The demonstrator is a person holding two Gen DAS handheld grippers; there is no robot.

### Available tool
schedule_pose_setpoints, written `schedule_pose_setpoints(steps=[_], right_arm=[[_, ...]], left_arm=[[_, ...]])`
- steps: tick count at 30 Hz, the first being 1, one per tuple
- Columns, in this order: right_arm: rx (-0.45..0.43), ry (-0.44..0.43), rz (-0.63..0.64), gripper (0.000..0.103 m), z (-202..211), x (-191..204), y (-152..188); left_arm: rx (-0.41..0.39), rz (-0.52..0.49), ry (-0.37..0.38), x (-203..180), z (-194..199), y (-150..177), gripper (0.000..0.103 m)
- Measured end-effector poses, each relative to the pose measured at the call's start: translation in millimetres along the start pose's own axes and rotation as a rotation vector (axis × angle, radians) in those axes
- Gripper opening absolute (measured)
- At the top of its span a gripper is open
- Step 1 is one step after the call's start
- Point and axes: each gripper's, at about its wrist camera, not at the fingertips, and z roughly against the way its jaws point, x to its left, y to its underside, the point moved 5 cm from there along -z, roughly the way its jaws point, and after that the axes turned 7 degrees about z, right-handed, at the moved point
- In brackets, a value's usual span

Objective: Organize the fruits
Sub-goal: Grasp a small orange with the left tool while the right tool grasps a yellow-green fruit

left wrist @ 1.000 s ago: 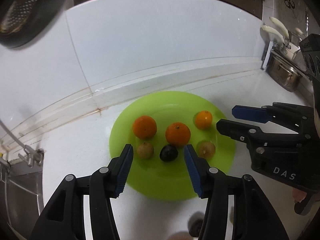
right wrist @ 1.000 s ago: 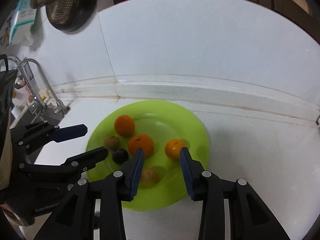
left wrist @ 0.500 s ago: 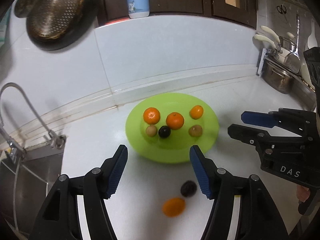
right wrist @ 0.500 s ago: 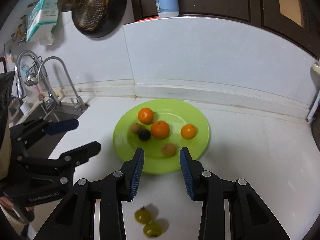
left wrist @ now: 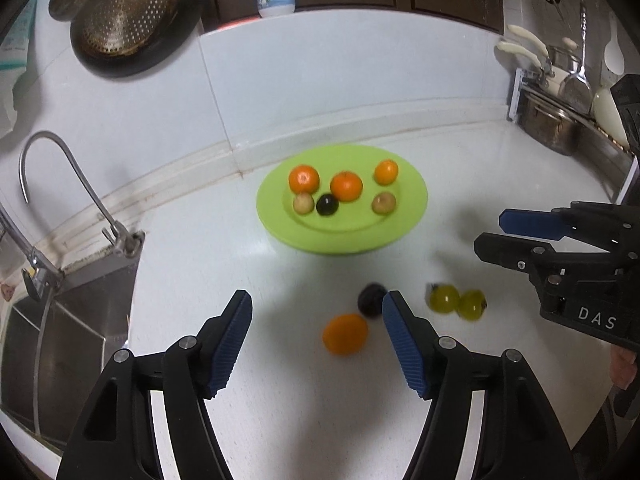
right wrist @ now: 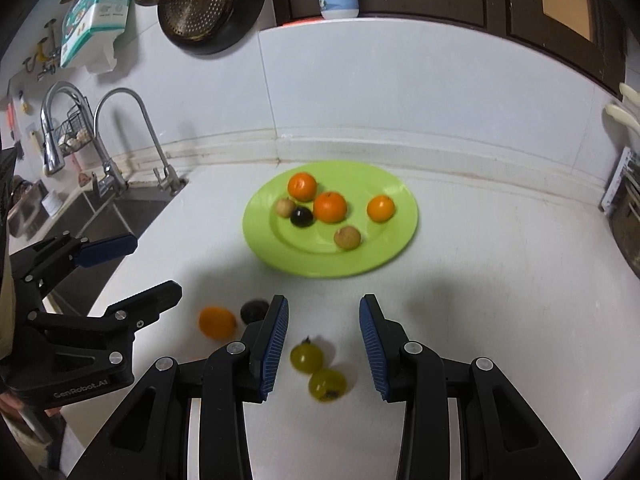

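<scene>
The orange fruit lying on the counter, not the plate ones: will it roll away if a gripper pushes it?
Probably yes. The orange fruit looks round and rests on the flat white counter with nothing visibly against it, so a sideways nudge would likely send it rolling. It looks firm, so squeezing gently between the left gripper's open ribbed fingers should hold it without squashing.

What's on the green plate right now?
On the green plate lie six fruits: three oranges, two small brownish fruits and one dark fruit. Nothing covers them; the plate's surface beneath each fruit is hidden.
</scene>
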Motion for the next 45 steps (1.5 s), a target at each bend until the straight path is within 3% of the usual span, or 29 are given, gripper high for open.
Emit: schedule_pose_setpoints(steps=[14, 30, 38, 45], right_arm=[[0.127, -0.012, -0.060, 0.038, -21.0, 3.1, 46.2], [0.202, -0.031, -0.090, 0.038, -44.0, 3.4, 60.6], [0.220, -0.042, -0.099, 0.038, -49.9, 1.6, 63.3], [0.217, -0.043, -0.107, 0.030, -51.0, 0.8, 63.9]], left_arm=[[0.104, -0.023, 0.014, -6.9, -29.6, 29.2, 0.067], [0.159, -0.027, 0.060, -9.6, -62.9, 31.4, 0.066], [0.182, -0.030, 0.086, -14.8, -73.1, 32.1, 0.044], [0.186, -0.033, 0.091, -16.0, -75.9, 32.5, 0.037]])
